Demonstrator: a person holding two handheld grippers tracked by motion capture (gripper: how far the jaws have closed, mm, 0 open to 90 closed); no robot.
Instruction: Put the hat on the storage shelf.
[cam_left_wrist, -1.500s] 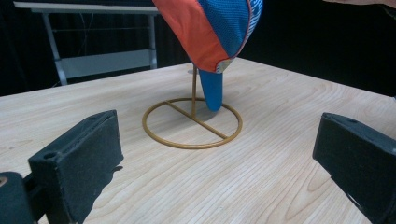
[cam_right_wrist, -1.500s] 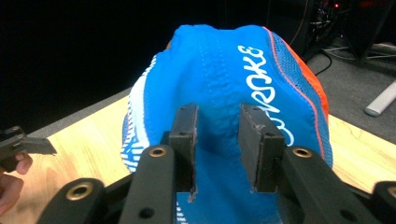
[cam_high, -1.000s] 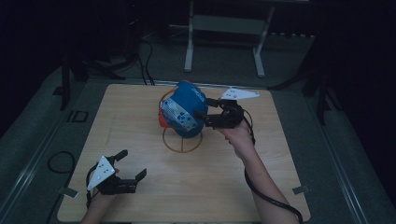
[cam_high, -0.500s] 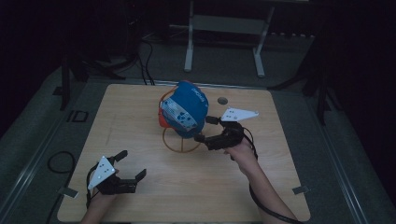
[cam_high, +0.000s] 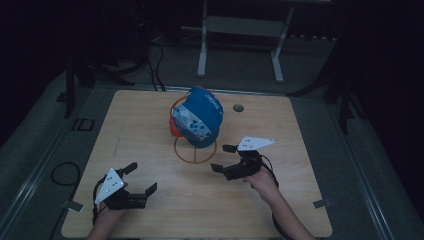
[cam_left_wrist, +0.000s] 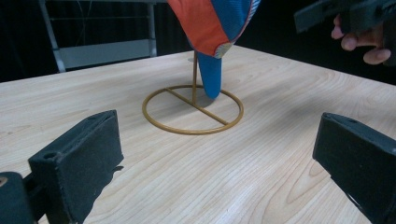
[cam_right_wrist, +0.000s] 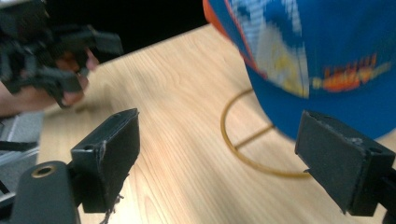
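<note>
Cap (cam_high: 198, 118) sat on wire stand (cam_high: 195, 150), mid-table (cam_high: 150, 200). Stand's ring base lay ahead of left gripper (cam_high: 141, 178) fingers, well apart. Right gripper (cam_high: 223, 157) fingers were near the ring, cap just beyond them. Table hole (cam_high: 238, 107) lay behind cap.

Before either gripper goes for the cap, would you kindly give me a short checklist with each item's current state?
1. Cap seated on wire stand: ok.
2. Stand's ring flat on table: ok.
3. Left gripper jaws open, empty: ok.
4. Right gripper jaws open, empty: ok.
5. Both grippers apart from the cap: ok.
6. Cap firmly hooked on the stand: cannot tell.
</note>
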